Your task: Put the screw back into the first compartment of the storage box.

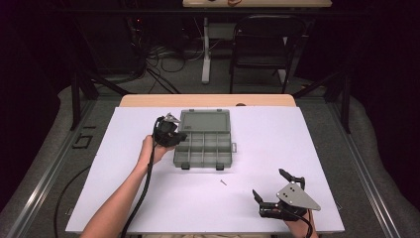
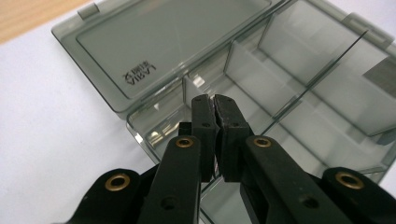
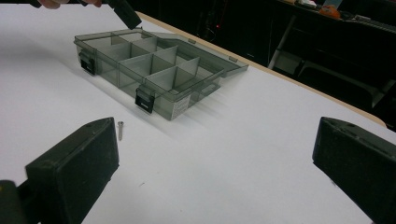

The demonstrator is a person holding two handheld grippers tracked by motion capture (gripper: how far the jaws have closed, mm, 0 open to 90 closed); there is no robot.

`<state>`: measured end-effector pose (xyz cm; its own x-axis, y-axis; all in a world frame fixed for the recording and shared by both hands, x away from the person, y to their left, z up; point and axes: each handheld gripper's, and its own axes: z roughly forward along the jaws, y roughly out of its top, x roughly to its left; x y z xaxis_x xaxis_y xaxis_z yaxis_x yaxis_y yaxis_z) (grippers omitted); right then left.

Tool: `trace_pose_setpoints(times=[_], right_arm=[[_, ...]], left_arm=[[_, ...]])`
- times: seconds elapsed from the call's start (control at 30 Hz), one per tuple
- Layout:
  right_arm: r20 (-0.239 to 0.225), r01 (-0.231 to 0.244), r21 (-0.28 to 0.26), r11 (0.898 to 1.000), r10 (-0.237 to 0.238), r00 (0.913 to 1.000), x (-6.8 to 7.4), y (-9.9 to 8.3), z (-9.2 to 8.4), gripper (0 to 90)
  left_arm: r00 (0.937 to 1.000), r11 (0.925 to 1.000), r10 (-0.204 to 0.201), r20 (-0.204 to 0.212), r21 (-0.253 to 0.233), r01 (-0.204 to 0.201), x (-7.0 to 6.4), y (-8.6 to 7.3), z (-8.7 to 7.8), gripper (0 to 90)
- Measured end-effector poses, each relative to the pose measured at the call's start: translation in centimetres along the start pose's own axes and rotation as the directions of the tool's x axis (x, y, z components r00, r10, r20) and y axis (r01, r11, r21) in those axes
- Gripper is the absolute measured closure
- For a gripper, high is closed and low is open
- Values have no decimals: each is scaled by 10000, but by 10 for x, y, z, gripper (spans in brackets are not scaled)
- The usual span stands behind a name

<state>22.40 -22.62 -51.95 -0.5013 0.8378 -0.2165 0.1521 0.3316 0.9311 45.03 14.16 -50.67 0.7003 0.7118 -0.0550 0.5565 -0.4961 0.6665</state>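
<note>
Left gripper [image 2: 215,103], jaws together, hangs over the open box's [image 1: 204,148] near-left compartment; right gripper [image 1: 271,191], jaws apart, rests well apart.

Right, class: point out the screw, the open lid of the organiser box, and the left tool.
screw [image 3: 120,129], right gripper view, mid shaft.
lid [image 2: 154,51], left gripper view, flat inner panel.
left tool [image 2: 215,105], left gripper view, between its closed tips.

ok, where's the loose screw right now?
High view: the screw lies on the white table, just in front of the open organizer box, between it and the right claw.
</note>
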Motion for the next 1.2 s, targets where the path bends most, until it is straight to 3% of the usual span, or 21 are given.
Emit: trace_pose_setpoints(times=[0.17,0.27,0.33,0.47,0.53,0.6,0.77,0.9,0.93,1.03,1.2], right_arm=[[88,-6,-248,9997,8,10000,0,0,1,0],[-98,47,30,10000,-46,9999,-1,0,-1,0],[80,-6,-257,9997,8,10000,0,-1,1,0],[108,11,-225,9997,-9,9999,0,0,1,0],[90,2,-267,9996,0,10000,0,0,1,0],[-64,17,17,10000,-17,10000,-1,0,-1,0],[110,-30,-275,9996,33,9999,0,-1,0,0],[8,6,-140,9999,-5,10000,-1,0,-1,0],[8,8,-114,9999,-8,10000,-1,0,-2,0],[-15,5,-90,10000,-5,10000,-1,0,-2,0],[8,13,-122,9999,-13,10000,-1,0,-1,0]], left_arm=[[9999,9999,-146,32,-12,146,2,-1,1,869],[9998,9998,-176,40,6,176,3,-1,2,836],[9995,9995,-295,-71,149,296,3,-2,4,711],[9991,9994,-333,-269,10,334,1,0,-2,444],[9995,9995,-284,-143,-106,282,-1,1,-8,370],[9997,9994,-224,-14,-254,223,-4,1,-13,297],[9993,9973,174,323,-715,-150,-18,4,-25,158],[9975,9943,488,508,-975,-437,-29,7,-31,119],[9936,9908,827,768,-1139,-737,-38,9,-35,105],[9876,9867,1117,1106,-1303,-970,-50,10,-37,73],[9792,9798,1598,1251,-1409,-1419,-66,7,-38,33]])
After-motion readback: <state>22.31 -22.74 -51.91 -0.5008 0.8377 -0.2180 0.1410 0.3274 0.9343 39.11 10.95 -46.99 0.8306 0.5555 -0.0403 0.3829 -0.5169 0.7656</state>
